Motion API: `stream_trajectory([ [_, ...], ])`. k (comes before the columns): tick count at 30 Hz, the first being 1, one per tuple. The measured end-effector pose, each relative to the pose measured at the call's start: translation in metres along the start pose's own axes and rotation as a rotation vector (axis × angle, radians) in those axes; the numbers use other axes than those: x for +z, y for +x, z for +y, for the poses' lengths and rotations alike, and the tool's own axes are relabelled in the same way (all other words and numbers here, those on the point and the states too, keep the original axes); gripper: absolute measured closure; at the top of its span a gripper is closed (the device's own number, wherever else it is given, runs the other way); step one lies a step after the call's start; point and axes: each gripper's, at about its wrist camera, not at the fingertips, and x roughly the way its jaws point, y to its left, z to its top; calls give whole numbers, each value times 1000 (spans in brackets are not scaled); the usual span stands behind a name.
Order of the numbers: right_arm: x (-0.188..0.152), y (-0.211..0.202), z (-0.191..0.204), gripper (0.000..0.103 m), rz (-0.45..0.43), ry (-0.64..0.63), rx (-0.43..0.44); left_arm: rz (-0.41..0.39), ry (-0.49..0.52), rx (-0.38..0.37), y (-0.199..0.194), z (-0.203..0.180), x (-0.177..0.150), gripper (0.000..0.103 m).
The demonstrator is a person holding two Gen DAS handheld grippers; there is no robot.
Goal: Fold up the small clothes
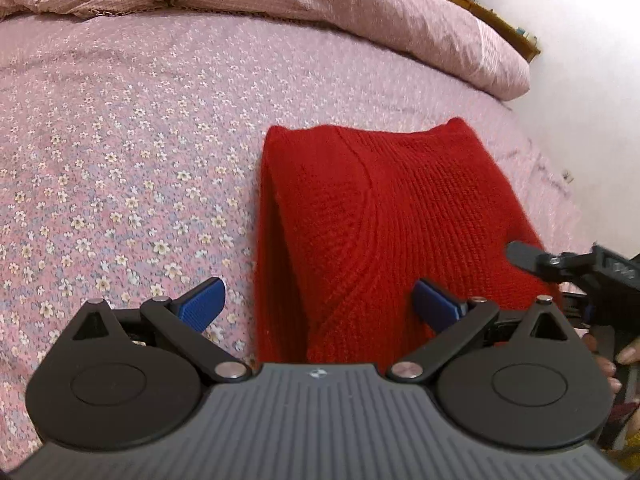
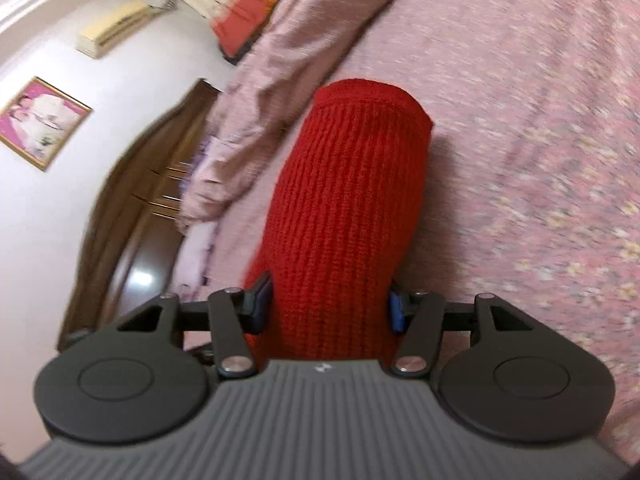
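Clearly, the main risk is that the red knitted garment point(image 1: 384, 216) slides out of its folded shape: the thick, springy knit is bunched rather than pinched flat, so a sideways tug from one side could unroll the layers or drag the whole piece across the flowered bed sheet point(image 1: 120, 160). A second risk, judged from the lower right of the left wrist view, is a knock between the two tools, since they are seen near each other over the same cloth.

The garment is seen lying on the bed, right of centre in the left wrist view, with a folded edge along its left side and a pink quilt point(image 1: 420, 20) heaped behind it.

The left hand-held gripper point(image 1: 318, 300) is spread wide and nothing is held; its right blue pad sits over the knit, its left pad over bare sheet, and contact cannot be told.

The right hand-held gripper point(image 2: 328, 304) is about half open, and a thick roll of the garment point(image 2: 356, 200) is grasped between its pads, which press into both sides.
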Motion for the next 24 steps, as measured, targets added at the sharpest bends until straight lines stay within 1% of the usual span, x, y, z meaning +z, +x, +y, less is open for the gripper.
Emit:
stream_trajectory([
  [3, -4, 5, -14, 42, -1, -17, -34, 4, 23, 18, 1, -3, -2, 1],
  [5, -7, 6, -21, 41, -7, -17, -28, 1, 42, 35, 2, -6, -4, 1],
  [7, -9, 3, -22, 37, -16, -28, -36, -5, 59, 50, 3, -9, -5, 1],
  [10, -12, 0, -11, 30, -44, -95, -89, -15, 79, 71, 3, -14, -7, 1],
  [15, -17, -10, 13, 29, -96, -169, -169, -47, 109, 110, -6, -20, -6, 1],
  [19, -23, -24, 32, 30, -163, -220, -223, -74, 129, 131, -20, -26, -7, 1],
  [22, -30, -38, 43, 30, -201, -259, -237, -66, 121, 140, -27, -30, -7, 1],
  [24, -35, -43, 51, 30, -215, -285, -261, -51, 111, 149, -30, -32, -7, 1],
])
